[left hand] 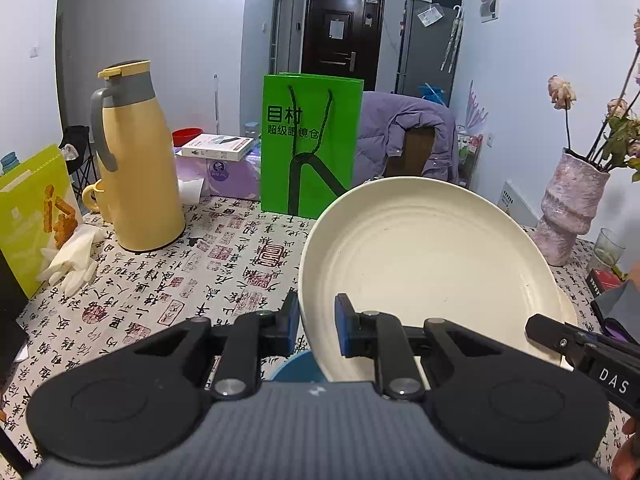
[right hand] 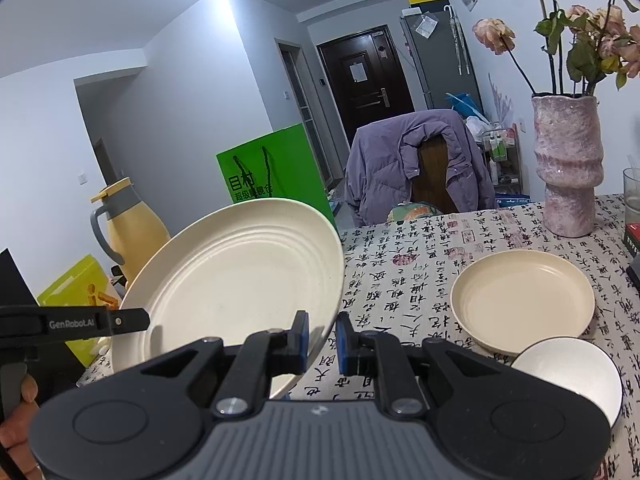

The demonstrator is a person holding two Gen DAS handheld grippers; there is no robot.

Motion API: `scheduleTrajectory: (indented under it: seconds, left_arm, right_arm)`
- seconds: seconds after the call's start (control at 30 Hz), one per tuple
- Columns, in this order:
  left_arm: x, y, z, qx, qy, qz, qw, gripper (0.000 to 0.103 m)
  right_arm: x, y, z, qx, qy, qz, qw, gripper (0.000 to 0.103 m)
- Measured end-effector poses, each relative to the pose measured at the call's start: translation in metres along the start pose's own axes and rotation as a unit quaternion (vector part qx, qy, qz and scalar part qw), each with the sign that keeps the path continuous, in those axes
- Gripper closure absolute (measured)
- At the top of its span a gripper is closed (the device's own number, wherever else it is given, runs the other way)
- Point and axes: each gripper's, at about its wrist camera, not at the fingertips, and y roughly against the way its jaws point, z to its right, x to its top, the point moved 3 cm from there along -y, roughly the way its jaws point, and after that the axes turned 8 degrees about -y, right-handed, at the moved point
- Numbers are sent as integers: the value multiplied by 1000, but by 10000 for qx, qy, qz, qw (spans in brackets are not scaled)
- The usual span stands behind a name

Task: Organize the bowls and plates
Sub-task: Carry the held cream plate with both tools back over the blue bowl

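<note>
Calligraphy-print tablecloth [left hand: 168,280] covers the table. Left gripper [left hand: 317,322] and right gripper [right hand: 322,340], jaws narrow, each clamp opposite rim edges of a cream plate [right hand: 236,280], lifted and tilted. Second plate [right hand: 524,304] and white bowl [right hand: 568,376] rest nearby.

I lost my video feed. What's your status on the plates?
Both grippers, left and right, shut on ribbed cream plate, lifted, tilted. Cream shallow dish and white bowl on table. Nothing blocking.

- A large cream ribbed round plate [right hand: 236,280] is held tilted, its rim clamped between both grippers' pads.
- A shallow cream dish [right hand: 524,304] and a white bowl [right hand: 568,376] are set right of the right gripper [right hand: 322,340].
</note>
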Motion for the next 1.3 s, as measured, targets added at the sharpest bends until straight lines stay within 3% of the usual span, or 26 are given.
scheduleTrajectory:
  seconds: [1.3]
  left_arm:
    - [-56,74,-12,-372,61,280,9989,84]
  right_arm:
    - [-44,78,-19,-113,15,245,9996,89]
